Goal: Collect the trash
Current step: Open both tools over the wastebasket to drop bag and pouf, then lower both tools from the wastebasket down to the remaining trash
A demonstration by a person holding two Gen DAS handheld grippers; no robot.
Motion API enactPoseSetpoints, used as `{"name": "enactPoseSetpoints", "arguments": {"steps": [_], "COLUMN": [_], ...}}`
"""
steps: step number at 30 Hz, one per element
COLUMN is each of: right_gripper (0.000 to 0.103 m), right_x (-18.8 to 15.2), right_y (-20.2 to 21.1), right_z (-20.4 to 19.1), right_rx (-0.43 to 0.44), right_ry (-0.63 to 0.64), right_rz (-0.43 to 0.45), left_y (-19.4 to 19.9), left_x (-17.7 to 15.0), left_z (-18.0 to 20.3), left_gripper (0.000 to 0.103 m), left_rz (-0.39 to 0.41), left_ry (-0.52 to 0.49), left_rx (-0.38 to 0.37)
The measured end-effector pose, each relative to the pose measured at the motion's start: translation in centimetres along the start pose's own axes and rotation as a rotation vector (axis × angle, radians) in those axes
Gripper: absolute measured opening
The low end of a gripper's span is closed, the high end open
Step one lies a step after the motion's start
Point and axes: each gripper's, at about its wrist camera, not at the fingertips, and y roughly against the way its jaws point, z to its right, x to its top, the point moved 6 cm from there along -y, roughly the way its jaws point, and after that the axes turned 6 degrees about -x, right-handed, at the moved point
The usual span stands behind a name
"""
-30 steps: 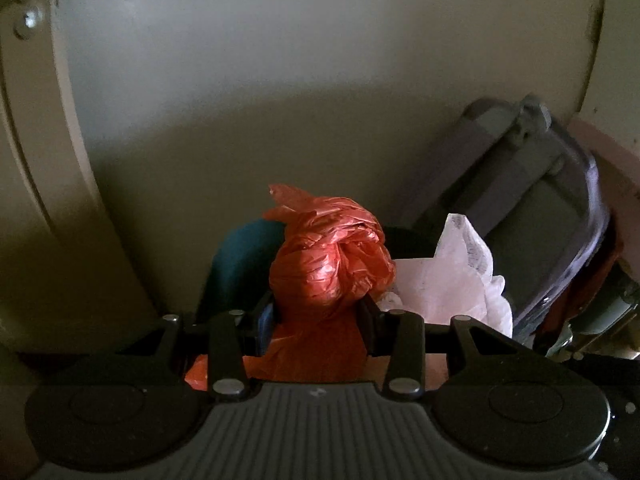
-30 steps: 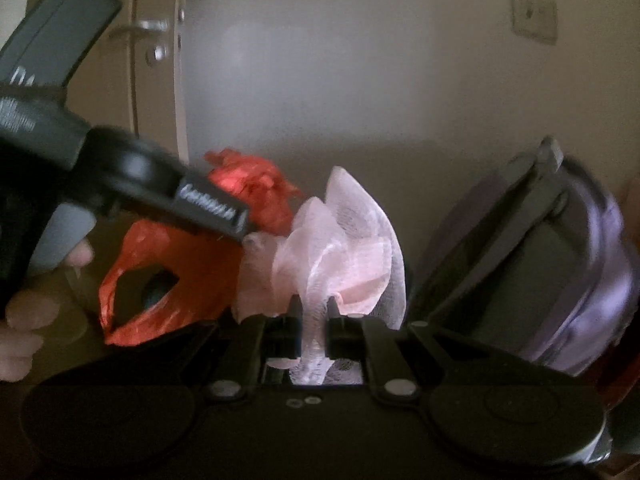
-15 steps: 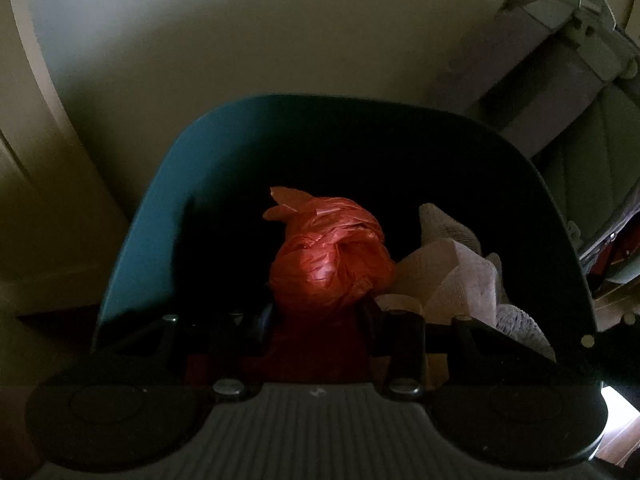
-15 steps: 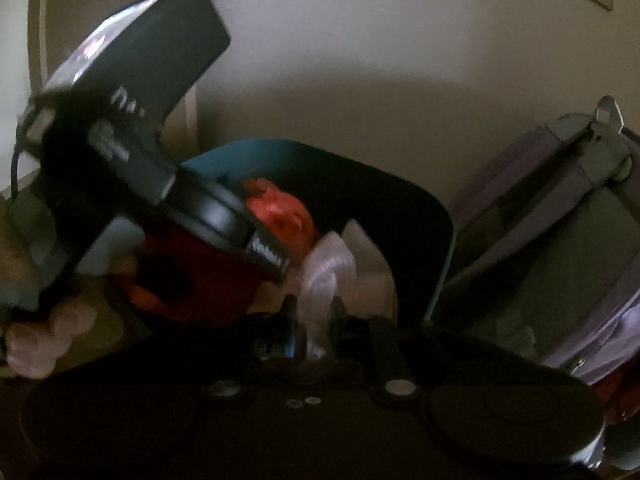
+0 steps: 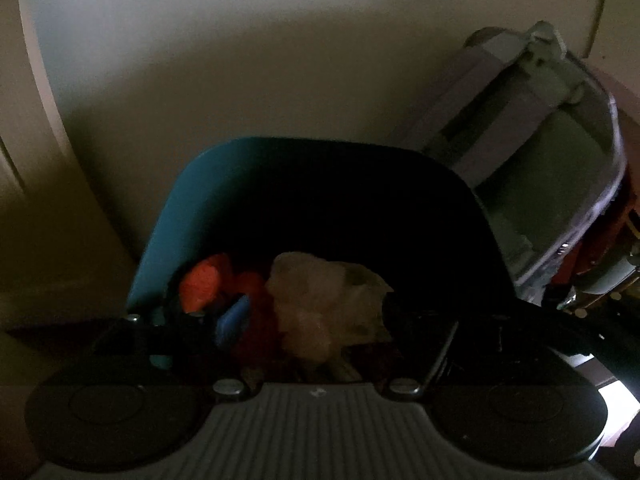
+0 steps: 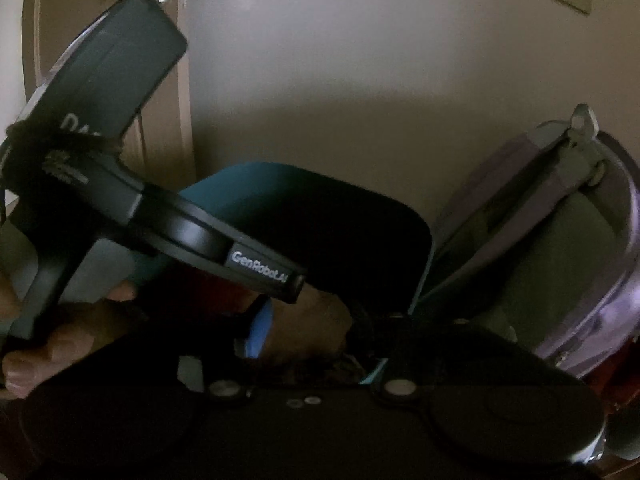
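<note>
Both bags have dropped into the teal bin [image 5: 168, 248]; only my right view shows my hand [image 6: 60, 340]. My left gripper [image 5: 304, 320] and right gripper [image 6: 304, 344] are opening, gripping nothing.

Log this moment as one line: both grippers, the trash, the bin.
left gripper: fingers opening over bin | right gripper: fingers opening over bin | orange bag, white netting: inside teal bin | stage: dropping trash

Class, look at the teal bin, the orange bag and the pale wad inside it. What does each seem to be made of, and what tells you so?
Teal bin: probably moulded plastic, going by its smooth matte wall and rounded rim. Orange bag: thin plastic film, crumpled, slightly glossy. Pale wad: soft and bunched, perhaps tissue or netting; too dim here to settle.
</note>
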Motion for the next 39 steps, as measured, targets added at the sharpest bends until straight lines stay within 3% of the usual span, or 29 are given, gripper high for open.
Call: {"name": "enactPoseSetpoints", "arguments": {"steps": [11, 24, 30, 39], "right_gripper": [0.055, 0.067, 0.077, 0.091], "right_x": [-0.7, -4.7, -7.3, -11.5], "right_y": [7.4, 13.5, 16.2, 15.1], "right_z": [-0.6, -1.9, -3.9, -5.7], "right_rx": [0.000, 0.070, 0.113, 0.159], "right_ry": [-0.022, -0.021, -0.026, -0.035], "right_rz": [0.056, 0.086, 0.085, 0.035], "left_y": [8.0, 16.0, 17.6, 16.0], "left_x": [-1.7, -8.7, -12.4, -17.5], "left_z": [2.2, 3.4, 3.1, 0.8], "left_gripper": [0.078, 0.080, 0.080, 0.081], "left_rz": [0.057, 0.085, 0.063, 0.010], "left_ry": [-0.030, -0.048, -0.042, -0.006], "left_rx": [-0.001, -0.009, -0.005, 0.027]}}
